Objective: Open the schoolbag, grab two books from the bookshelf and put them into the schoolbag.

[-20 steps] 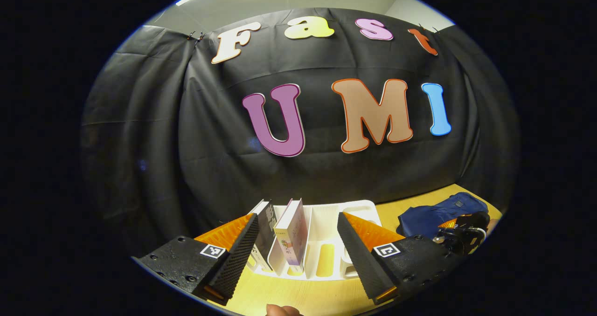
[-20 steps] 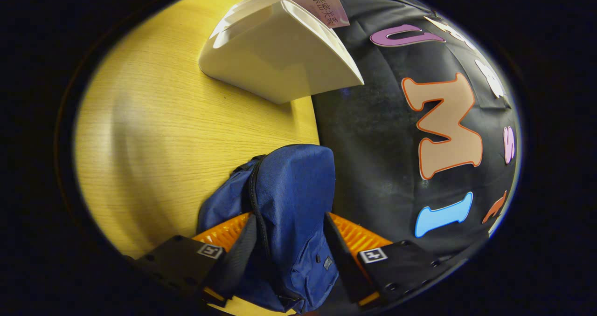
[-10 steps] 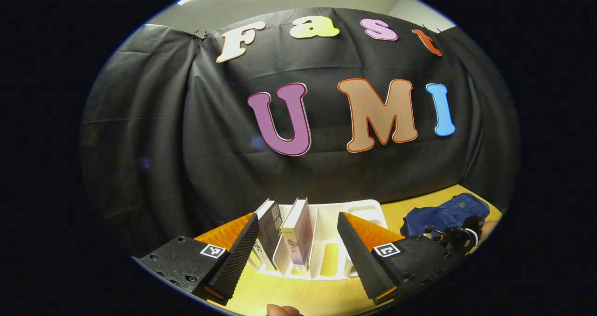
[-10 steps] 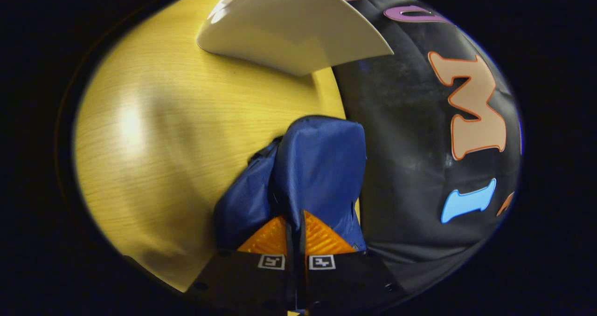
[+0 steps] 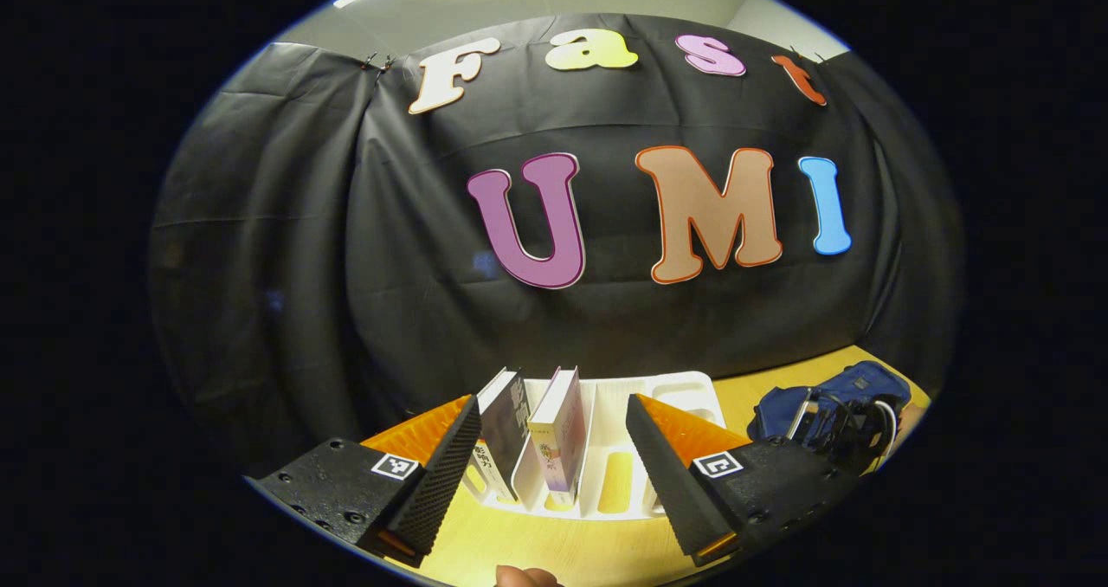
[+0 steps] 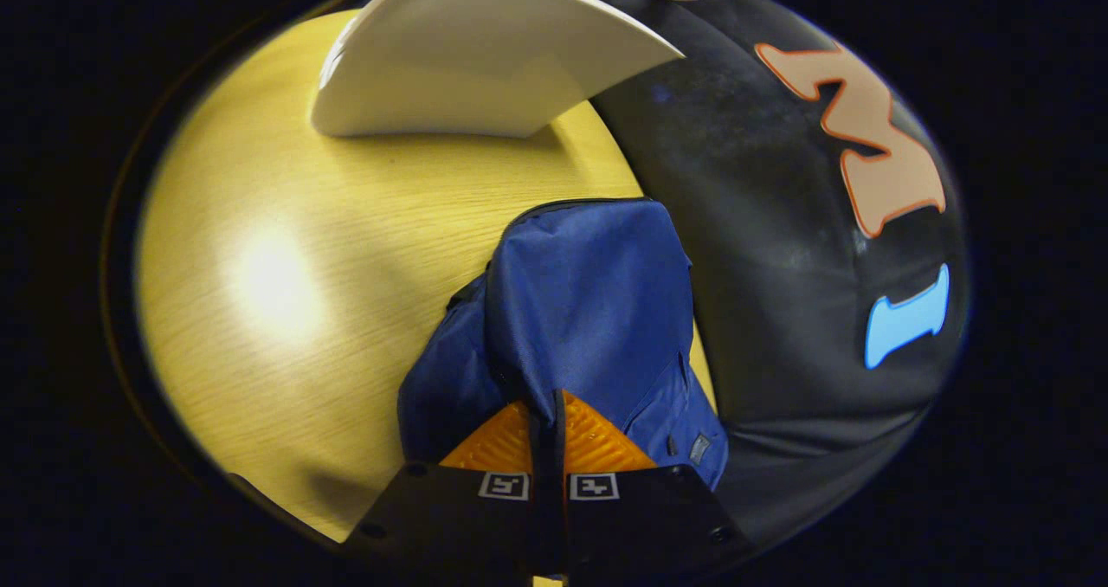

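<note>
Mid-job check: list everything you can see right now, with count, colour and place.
schoolbag: one, navy blue, on the table by the black wall cloth.
bookshelf: one, white, slotted rack at the table's back edge.
books: two, upright in the rack's left slots, one dark, one pale with purple.
table: one, yellow wood.
left gripper: black with orange fingers, open, facing the books.
right gripper: black with orange fingers, closed at the schoolbag.

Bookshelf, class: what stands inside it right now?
Two books, one dark and one pale, stand upright in the white bookshelf's left slots. The slot bottoms behind the left claw are partly hidden.
</note>
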A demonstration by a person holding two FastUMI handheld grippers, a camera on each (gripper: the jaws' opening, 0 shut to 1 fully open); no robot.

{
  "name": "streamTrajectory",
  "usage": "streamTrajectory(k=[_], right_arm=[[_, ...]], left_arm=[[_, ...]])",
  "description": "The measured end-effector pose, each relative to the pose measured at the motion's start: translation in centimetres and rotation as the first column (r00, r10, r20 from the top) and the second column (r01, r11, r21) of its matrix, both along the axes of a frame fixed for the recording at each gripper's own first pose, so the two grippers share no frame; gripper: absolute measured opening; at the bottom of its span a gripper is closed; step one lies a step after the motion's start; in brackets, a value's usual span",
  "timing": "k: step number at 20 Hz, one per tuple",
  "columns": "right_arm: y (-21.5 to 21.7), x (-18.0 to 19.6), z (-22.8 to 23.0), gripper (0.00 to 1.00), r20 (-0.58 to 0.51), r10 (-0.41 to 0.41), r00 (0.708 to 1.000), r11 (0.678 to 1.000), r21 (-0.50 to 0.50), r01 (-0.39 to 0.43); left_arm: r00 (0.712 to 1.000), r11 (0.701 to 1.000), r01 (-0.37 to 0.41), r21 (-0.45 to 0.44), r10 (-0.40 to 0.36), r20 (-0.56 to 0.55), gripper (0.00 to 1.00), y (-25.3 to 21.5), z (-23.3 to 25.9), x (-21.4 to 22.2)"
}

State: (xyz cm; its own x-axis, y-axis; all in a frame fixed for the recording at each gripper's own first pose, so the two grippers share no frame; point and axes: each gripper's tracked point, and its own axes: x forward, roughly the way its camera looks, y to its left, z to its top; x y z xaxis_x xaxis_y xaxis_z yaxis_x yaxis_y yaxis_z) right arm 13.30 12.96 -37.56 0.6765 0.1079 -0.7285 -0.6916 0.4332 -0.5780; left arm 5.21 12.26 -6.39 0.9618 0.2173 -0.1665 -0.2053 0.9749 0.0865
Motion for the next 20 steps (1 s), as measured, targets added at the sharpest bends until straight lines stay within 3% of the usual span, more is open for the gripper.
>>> streamTrajectory(k=[5,6,12,16,20], right_arm=[[-0.2,0.4,2.2,0.00,-0.042,-0.063,0.997,0.988,0.139,0.069],[-0.3,0.4,2.9,0.03,-0.048,-0.081,0.996,0.980,0.178,0.089],[-1.7,1.9,7.6,0.00,-0.090,-0.206,0.974,0.888,0.402,0.225],[-3.4,3.1,10.0,0.03,-0.151,-0.300,0.942,0.776,0.536,0.333],[-5.7,4.3,11.7,0.00,-0.258,-0.395,0.882,0.598,0.656,0.460]], left_arm=[[1.000,1.000,0.020,0.005,-0.020,-0.003,0.98,-0.6,0.1,1.0],[1.000,1.000,0.027,0.005,-0.027,-0.009,0.99,-0.7,0.1,1.4],[0.998,0.998,0.058,0.002,-0.057,-0.041,0.99,-1.4,-0.3,3.3],[0.995,0.998,0.065,-0.010,-0.066,-0.068,0.99,-1.2,-1.0,4.4],[0.992,0.998,0.064,-0.015,-0.065,-0.105,0.99,-0.6,-1.9,5.1]])
